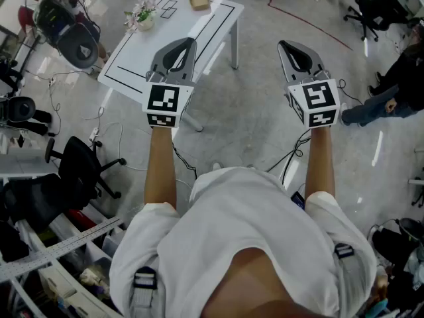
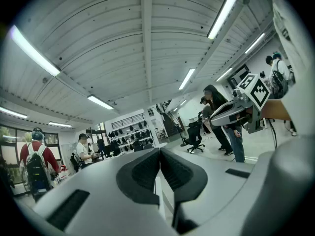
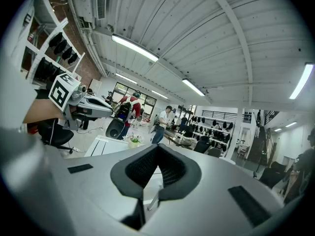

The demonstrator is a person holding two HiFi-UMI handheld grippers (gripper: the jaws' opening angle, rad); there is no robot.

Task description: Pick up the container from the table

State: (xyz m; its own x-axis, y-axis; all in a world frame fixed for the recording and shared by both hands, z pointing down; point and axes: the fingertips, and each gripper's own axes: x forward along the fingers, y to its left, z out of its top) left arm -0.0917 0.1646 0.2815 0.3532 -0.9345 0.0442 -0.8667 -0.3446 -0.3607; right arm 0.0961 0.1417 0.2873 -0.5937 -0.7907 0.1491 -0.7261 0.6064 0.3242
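A small tan open container [image 1: 199, 0] sits near the far edge of a white table [image 1: 132, 61] marked with black tape lines. Both grippers are held up in the air well short of it. My left gripper [image 1: 189, 42] hangs over the table's near right edge, its pads closed together on nothing [image 2: 160, 151]. My right gripper [image 1: 283, 44] is over the floor to the table's right, also shut and empty [image 3: 156, 149]. The right gripper view shows the table [image 3: 101, 145]; the container itself cannot be made out there.
A pot of pale flowers [image 1: 143, 15] stands on the table left of the container. Black office chairs [image 1: 79, 167], cables [image 1: 291, 154] and a red floor line [image 1: 311, 22] surround the table. A person [image 1: 391, 91] stands at the right; others stand farther off.
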